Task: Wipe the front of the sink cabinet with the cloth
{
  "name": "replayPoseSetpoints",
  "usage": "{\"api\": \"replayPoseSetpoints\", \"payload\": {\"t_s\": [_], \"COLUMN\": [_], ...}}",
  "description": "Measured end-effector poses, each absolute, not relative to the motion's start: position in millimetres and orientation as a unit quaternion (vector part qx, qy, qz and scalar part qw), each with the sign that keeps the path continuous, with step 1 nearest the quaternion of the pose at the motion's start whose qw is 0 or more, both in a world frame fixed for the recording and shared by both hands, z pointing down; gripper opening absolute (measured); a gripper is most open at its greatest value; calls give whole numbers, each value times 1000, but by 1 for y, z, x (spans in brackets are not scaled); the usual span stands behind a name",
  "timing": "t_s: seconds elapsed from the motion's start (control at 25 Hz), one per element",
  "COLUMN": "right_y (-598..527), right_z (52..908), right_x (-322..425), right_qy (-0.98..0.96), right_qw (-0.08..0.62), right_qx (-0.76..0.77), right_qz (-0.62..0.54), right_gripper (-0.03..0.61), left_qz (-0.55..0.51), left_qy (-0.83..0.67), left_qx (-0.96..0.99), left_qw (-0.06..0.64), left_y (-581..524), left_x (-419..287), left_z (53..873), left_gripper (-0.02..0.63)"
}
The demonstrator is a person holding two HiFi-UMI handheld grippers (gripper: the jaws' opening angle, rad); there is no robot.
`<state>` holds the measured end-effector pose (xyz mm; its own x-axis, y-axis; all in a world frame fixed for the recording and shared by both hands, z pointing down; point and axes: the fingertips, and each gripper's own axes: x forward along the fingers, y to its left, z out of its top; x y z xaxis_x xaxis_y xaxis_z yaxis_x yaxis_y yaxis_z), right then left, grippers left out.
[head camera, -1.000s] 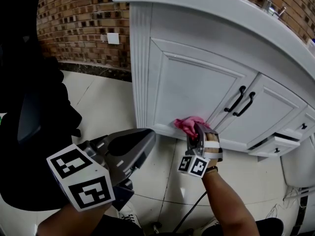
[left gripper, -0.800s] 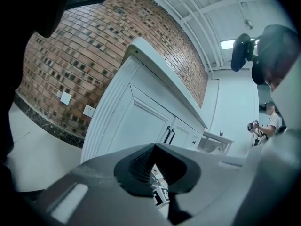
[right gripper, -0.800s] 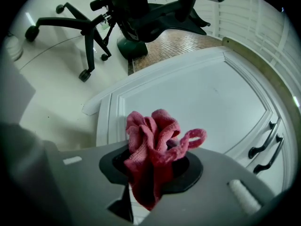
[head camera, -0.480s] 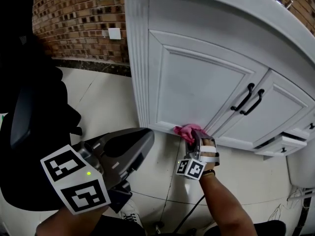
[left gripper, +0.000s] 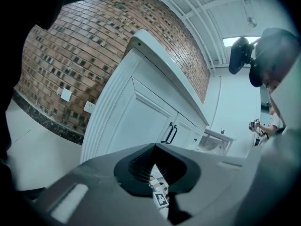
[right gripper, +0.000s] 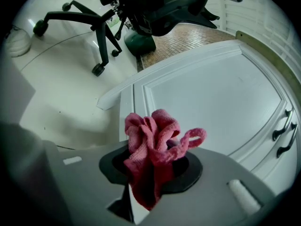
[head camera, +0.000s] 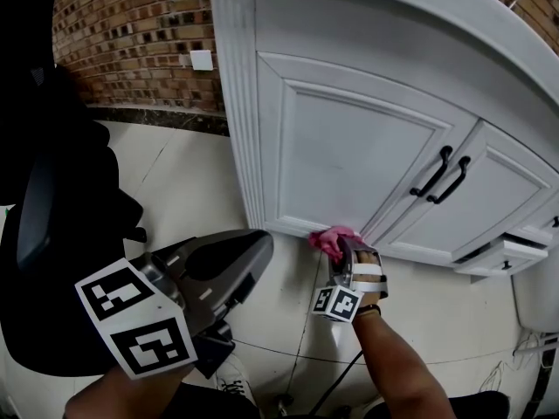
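The white sink cabinet (head camera: 349, 147) fills the upper head view, its left door panel (right gripper: 221, 98) also filling the right gripper view. My right gripper (head camera: 341, 250) is shut on a bunched pink cloth (head camera: 330, 237), which touches the bottom rail of the left door near its lower right corner. In the right gripper view the pink cloth (right gripper: 153, 147) bulges out between the jaws. My left gripper (head camera: 249, 250) hangs low at the left, away from the cabinet, its jaws closed with nothing held.
Black door handles (head camera: 444, 175) sit on the cabinet doors to the right. A brick wall (head camera: 131, 51) with a white socket plate (head camera: 202, 59) stands at the left. Beige floor tiles (head camera: 188, 190) lie below. An office chair base (right gripper: 89, 22) stands behind.
My right gripper with the cloth has slid a little lower along the door's bottom rail, and the head view has shifted slightly. My left gripper stays where it was.
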<state>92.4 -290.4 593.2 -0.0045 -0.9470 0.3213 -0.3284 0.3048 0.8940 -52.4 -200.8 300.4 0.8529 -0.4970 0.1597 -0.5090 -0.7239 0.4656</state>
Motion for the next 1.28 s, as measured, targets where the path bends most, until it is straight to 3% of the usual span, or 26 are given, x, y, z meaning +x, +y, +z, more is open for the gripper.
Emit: {"api": "replayPoseSetpoints", "payload": {"t_s": [0.32,0.64,1.0,1.28], "right_y": [-294,-283,-266,-268], "right_z": [593,589,474,308], "right_x": [94,91,50,1], "right_qy": [-636,-657,-682,-637], "right_qw": [538,597,500,388], "right_qx": [466,408,467,524], "right_qz": [-298,-213,-259,-411], "right_gripper": [124,123,123,123], "left_qz": [5,-23,-26,-20], "left_qy": [-279,-293,-299,-302], "left_qx": [929,926,928,937], "left_qw": [245,238,221,178], "left_y": [-202,-195,-198,-192], "left_x": [-56,-80,-98,-95], "left_z": [295,278,278,268], "left_gripper": [3,3,4,5]}}
